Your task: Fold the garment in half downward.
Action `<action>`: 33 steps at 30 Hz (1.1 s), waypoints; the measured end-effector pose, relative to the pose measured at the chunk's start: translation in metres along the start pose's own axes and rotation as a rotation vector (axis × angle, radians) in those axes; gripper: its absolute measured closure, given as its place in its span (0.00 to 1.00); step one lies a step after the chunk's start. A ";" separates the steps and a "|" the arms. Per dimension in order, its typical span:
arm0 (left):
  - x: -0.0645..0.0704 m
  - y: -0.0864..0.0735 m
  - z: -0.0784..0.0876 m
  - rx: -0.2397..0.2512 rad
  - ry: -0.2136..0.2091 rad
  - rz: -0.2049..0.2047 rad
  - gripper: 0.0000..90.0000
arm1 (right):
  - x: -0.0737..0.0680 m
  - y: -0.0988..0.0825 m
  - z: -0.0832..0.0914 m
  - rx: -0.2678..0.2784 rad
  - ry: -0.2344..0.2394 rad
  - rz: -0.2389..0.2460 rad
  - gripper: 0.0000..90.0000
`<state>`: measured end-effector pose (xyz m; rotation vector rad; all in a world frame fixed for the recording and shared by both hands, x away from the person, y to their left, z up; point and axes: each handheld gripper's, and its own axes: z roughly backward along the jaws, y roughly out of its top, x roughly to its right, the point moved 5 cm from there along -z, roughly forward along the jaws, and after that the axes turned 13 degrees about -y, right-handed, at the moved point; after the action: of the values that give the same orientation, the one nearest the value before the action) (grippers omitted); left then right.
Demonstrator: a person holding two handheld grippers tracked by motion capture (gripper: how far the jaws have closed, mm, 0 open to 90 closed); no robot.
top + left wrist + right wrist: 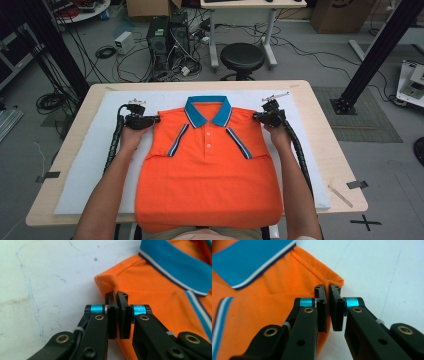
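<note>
An orange polo shirt [207, 175] with a blue collar [208, 111] lies front up on the white mat [90, 150], its sleeves folded inward over the chest. My left gripper [157, 119] is shut on the shirt's left shoulder corner [107, 282]; a ridge of orange fabric is pinched between its pads. On the other side, my right gripper [255, 116] is shut on the right shoulder corner [334, 281] in the same way. The shirt's hem hangs over the table's near edge.
The mat covers most of a light wooden table [330, 150]. Behind the table stand a black stool [242, 57], computer towers [167, 37] and loose cables on the floor. Black frame posts [380, 50] rise at both sides.
</note>
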<state>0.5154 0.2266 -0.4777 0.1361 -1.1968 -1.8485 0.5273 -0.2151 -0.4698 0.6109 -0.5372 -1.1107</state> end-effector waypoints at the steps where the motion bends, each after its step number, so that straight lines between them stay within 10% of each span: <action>1: 0.001 0.002 0.002 0.015 -0.010 0.003 0.97 | 0.000 0.002 0.004 0.011 0.000 0.004 0.96; 19: 0.048 0.015 0.056 0.171 -0.183 -0.067 0.97 | -0.015 0.003 0.081 0.147 0.054 0.081 0.96; 33: 0.089 -0.031 0.104 0.195 -0.279 -0.098 0.97 | -0.029 -0.044 0.134 0.206 0.108 0.083 0.96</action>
<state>0.3904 0.2357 -0.4156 0.0462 -1.5898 -1.8753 0.3987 -0.2265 -0.4069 0.8156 -0.5827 -0.9450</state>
